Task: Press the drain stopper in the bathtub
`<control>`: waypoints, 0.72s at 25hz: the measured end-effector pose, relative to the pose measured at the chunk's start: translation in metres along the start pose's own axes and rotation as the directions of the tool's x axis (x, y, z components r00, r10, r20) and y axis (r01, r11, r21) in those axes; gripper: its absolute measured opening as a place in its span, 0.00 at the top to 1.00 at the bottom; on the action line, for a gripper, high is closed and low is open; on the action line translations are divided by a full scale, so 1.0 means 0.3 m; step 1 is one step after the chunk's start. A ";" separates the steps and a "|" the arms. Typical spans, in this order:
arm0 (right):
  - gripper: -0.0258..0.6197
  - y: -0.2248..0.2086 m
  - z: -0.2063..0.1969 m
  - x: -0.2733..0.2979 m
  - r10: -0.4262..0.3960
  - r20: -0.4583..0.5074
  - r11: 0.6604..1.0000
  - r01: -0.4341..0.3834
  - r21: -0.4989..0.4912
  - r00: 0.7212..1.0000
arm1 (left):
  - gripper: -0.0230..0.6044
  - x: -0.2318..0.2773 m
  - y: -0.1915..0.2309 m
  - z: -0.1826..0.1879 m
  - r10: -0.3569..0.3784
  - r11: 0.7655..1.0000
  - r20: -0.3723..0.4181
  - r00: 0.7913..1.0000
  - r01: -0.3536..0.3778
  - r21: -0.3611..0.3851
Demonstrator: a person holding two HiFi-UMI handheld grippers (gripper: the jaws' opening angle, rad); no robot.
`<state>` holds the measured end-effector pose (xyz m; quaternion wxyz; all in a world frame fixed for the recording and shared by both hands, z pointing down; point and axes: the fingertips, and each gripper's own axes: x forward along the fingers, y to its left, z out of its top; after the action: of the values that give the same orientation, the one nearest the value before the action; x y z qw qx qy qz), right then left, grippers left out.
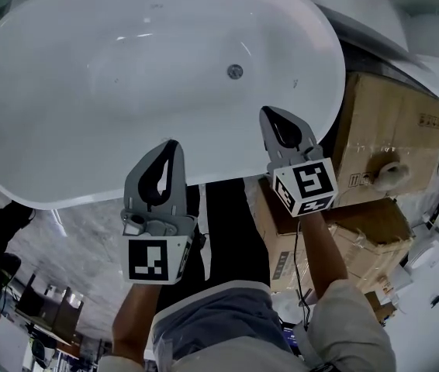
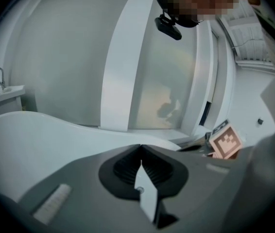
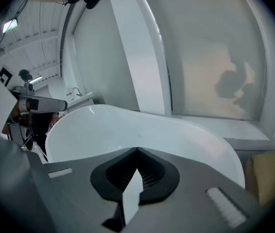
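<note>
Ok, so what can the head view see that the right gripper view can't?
Only the head view shows the drain stopper, a small round thing at the bottom of the tub. Only the right gripper view shows the frosted window behind it. Both show the white tub and the right gripper, its jaws shut with nothing between them.

Bathware storeroom: bathtub (image 1: 72, 122), cardboard cartons (image 1: 382, 122)
</note>
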<state>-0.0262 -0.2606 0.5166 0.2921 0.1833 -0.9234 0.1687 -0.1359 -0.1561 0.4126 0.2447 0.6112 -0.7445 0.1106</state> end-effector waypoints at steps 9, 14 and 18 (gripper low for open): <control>0.96 -0.035 -0.107 0.125 -0.003 -0.023 1.000 0.003 0.006 1.000 | 0.96 0.083 0.064 -0.124 0.026 1.000 -0.021 0.999 -0.026 -0.004; 0.96 -0.064 -0.147 0.209 -0.005 -0.032 1.000 0.005 0.004 0.999 | 0.96 0.142 0.102 -0.182 0.035 0.999 -0.028 0.999 -0.035 -0.008; 0.96 -0.097 -0.196 0.269 -0.007 -0.046 1.000 0.007 -0.007 0.999 | 0.96 0.186 0.104 -0.234 0.034 0.999 -0.037 0.999 -0.035 -0.013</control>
<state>-0.0470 -0.2808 0.6167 0.3144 0.1816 -0.9163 0.1687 -0.1575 -0.1641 0.5048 0.2604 0.5945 -0.7511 0.1207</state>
